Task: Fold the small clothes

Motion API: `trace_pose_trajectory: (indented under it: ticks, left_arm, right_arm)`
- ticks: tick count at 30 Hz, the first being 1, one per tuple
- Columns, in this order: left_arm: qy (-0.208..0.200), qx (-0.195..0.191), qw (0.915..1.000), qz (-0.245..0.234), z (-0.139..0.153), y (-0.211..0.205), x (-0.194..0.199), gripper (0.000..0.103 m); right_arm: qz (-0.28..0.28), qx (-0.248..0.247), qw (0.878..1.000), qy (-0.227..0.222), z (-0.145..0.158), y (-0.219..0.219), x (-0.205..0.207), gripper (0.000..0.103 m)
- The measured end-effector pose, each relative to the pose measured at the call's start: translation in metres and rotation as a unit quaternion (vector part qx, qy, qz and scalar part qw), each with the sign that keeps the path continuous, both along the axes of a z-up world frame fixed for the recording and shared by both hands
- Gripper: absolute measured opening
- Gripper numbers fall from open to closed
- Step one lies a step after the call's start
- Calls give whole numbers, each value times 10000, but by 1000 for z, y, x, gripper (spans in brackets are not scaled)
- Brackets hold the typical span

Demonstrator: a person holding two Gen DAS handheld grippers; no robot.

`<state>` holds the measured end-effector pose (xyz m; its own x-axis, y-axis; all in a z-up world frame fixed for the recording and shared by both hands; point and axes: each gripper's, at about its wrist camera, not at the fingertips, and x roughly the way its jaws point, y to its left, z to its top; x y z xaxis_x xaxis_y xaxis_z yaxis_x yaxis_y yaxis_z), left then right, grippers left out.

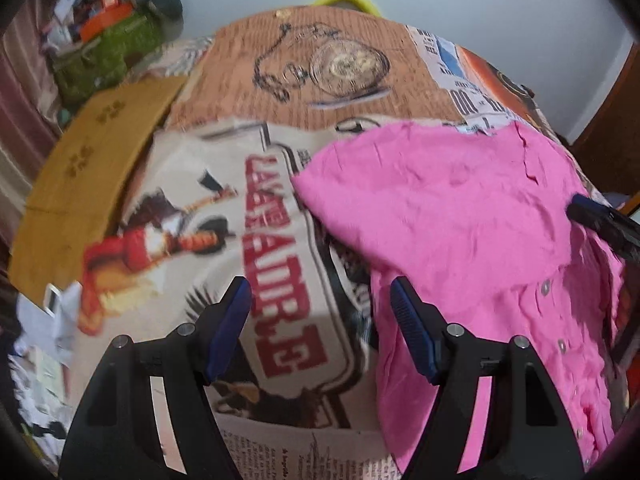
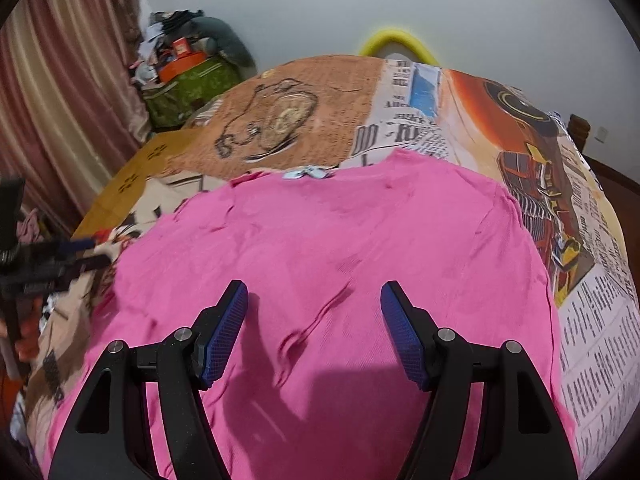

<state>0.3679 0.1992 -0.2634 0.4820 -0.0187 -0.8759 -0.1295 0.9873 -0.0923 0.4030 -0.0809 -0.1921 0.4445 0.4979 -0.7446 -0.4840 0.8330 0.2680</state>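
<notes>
1. The left gripper (image 1: pixel 320 300) is shown at the bottom centre of the left wrist view with its jaws spread wide. Nothing is held between them; only the printed bedcover (image 1: pixel 280 248) is seen in the gap.

2. The pink garment (image 1: pixel 460 208) is located to the right of the left gripper in that view. Its near edge passes just beside, and partly behind, the right-hand finger. A row of buttons (image 1: pixel 560 344) runs down the lower right of the frame.

3. The right gripper (image 2: pixel 314 304) is shown at the bottom centre of the right wrist view, likewise spread wide and empty. The pink garment (image 2: pixel 340 260) fills the middle and lower part of that frame directly beneath it. Whether the pads touch the cloth cannot be determined.

4. The garment is spread mostly flat, and it appears wider from left to right across the frame than from near to far. Its far edge, with a pale blue tag (image 2: pixel 308 173), lies at upper centre.

5. The right gripper is judged to be over the body of the garment, while the left gripper stands off its left margin. The left margin is therefore the nearer grasp point for the left gripper.

6. A yellow mat (image 1: pixel 88 184) lies at the left of the left wrist view, apart from the garment.
</notes>
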Motion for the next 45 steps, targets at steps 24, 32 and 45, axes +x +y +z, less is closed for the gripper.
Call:
trace_pose_trajectory:
  ticks: [24, 32, 45]
  left_arm:
    - [26, 196, 9991, 363, -16, -11, -13, 12]
    - [86, 609, 9979, 225, -12, -24, -21, 24]
    - [-157, 521, 9982, 240, 30, -38, -62, 50]
  right_arm:
    - [138, 40, 9998, -136, 2, 3, -5, 6]
    - [146, -313, 9992, -211, -4, 7, -10, 8]
    - [-93, -224, 9993, -269, 39, -52, -56, 38]
